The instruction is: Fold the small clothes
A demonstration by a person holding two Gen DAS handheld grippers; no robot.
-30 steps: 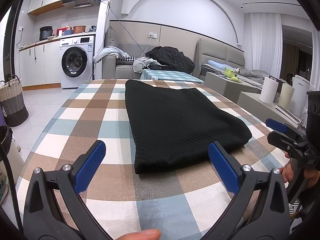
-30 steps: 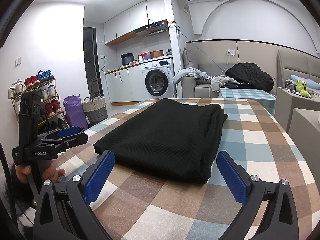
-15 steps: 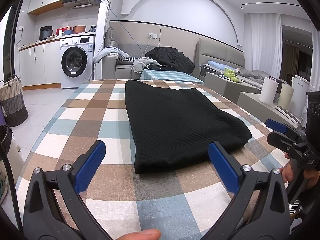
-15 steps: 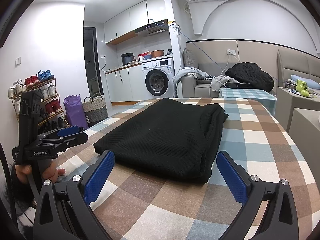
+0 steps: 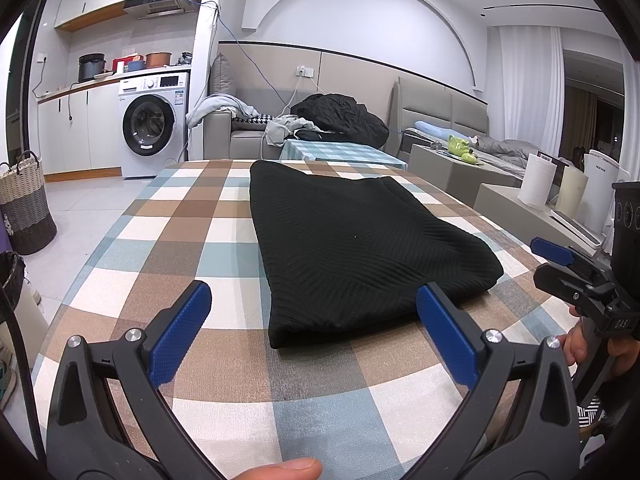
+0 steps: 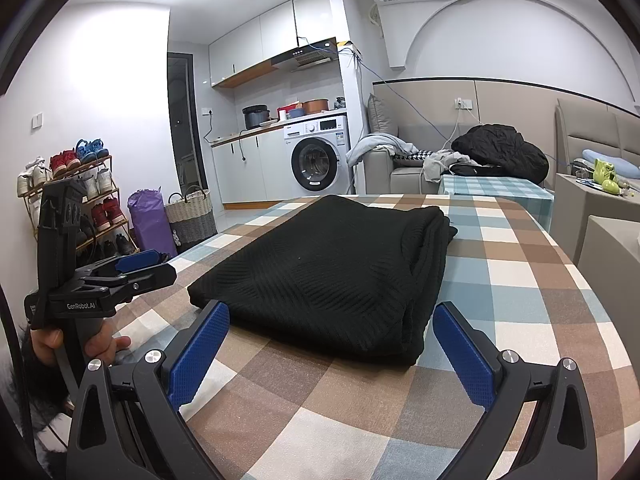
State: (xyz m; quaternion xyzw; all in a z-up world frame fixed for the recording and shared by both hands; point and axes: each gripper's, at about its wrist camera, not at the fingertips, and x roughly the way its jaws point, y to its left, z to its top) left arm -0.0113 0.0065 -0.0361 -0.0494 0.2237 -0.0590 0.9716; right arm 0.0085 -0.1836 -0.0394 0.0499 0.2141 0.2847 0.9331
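Nothing had moved since the earlier frames. Both the left gripper (image 5: 314, 316) and right gripper (image 6: 330, 338) were held spread wide, empty, at frame bottom. For another fold, the black sweater (image 5: 352, 248), centred on the checked tablecloth (image 5: 192, 240), would best be pinched at its near corners.

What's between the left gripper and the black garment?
Only bare checked tablecloth separates the open left gripper from the black garment, seen in the left wrist view.
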